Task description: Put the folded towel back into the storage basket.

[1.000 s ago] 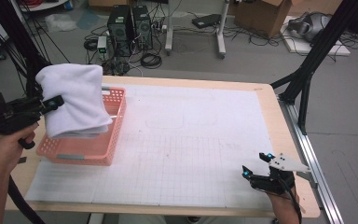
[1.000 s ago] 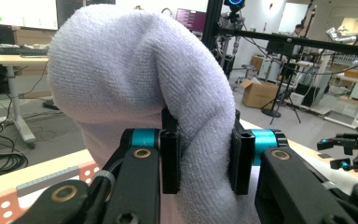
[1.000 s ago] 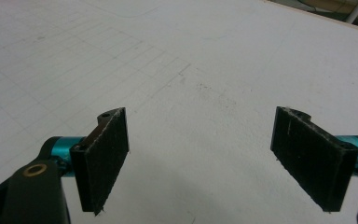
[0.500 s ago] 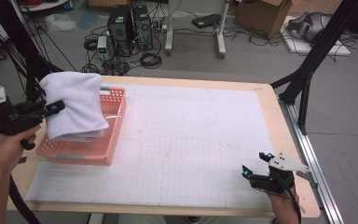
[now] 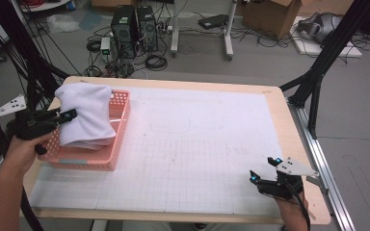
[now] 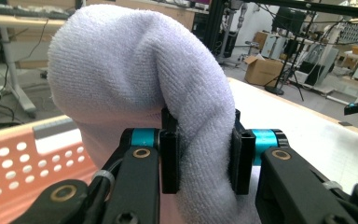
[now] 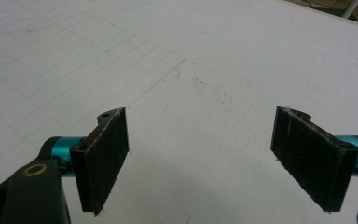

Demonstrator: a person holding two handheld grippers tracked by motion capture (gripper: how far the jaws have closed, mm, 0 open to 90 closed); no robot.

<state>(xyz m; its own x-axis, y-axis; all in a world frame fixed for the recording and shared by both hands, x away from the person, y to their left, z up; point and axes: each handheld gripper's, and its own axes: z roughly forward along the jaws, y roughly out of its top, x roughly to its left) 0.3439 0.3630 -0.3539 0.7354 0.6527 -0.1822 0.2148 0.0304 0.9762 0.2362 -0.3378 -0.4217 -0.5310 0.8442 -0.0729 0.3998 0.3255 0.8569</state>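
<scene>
A folded white towel [image 5: 85, 114] hangs over the pink basket [image 5: 118, 139] at the table's left side, its lower end down inside the basket. My left gripper [image 5: 68, 115] is shut on the towel's left edge. In the left gripper view the towel [image 6: 135, 79] bulges up between the black jaws, with the left gripper [image 6: 204, 156] pinching a thick fold. My right gripper [image 5: 265, 169] rests near the table's front right corner, open and holding nothing. In the right gripper view the right gripper [image 7: 219, 158] shows its wide-apart pads over the bare white mat.
A white gridded mat [image 5: 197, 139] covers the wooden table [image 5: 289, 125]. Black frame legs [image 5: 318, 72] stand at the back right, and computer cases [image 5: 132, 24] and cables lie on the floor behind the table.
My left gripper has carried the towel slightly left and down toward the basket. The right gripper has stayed where it was.
</scene>
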